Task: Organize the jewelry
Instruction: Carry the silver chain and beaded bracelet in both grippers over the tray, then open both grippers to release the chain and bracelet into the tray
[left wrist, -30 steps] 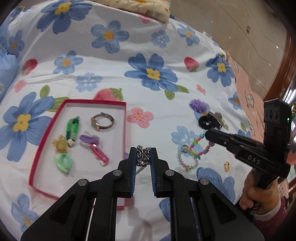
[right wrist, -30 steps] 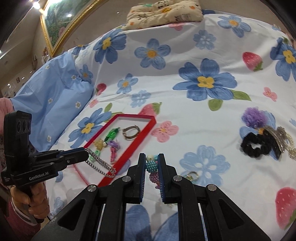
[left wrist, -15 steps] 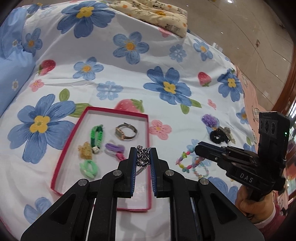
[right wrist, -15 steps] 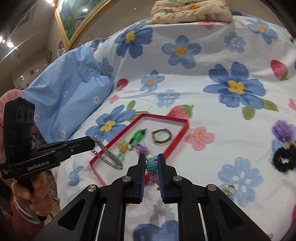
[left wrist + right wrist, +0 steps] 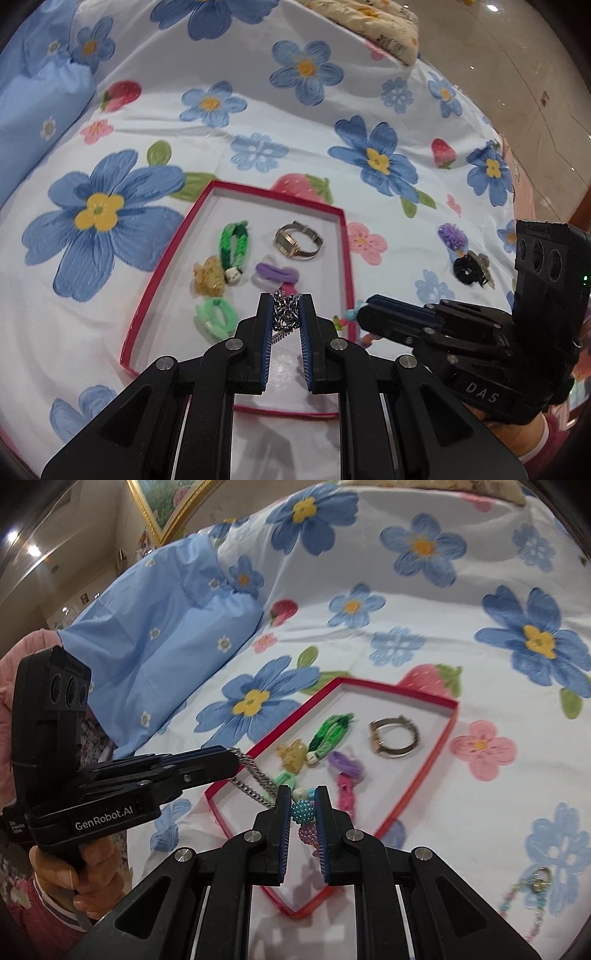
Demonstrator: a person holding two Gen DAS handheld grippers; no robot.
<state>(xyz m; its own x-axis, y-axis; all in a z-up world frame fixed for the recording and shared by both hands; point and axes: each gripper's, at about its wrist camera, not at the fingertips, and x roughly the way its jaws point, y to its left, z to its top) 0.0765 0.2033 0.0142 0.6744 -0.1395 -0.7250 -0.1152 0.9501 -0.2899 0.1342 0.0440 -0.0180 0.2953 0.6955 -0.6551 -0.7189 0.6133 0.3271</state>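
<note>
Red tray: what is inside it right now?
Inside the red tray: a watch, green braided band, amber clip, light green tie, purple tie. The left tool hides most of a pink piece.

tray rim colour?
Red rim, white inside; clearest in the left wrist view.

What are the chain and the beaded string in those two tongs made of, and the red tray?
The chain in the left tongs looks like polished metal: silvery, glinting links. The beaded string in the right tongs seems plastic: glossy pastel beads, some bumpy. The red tray appears to be matte cardboard, with thin walls and a white lining.
</note>
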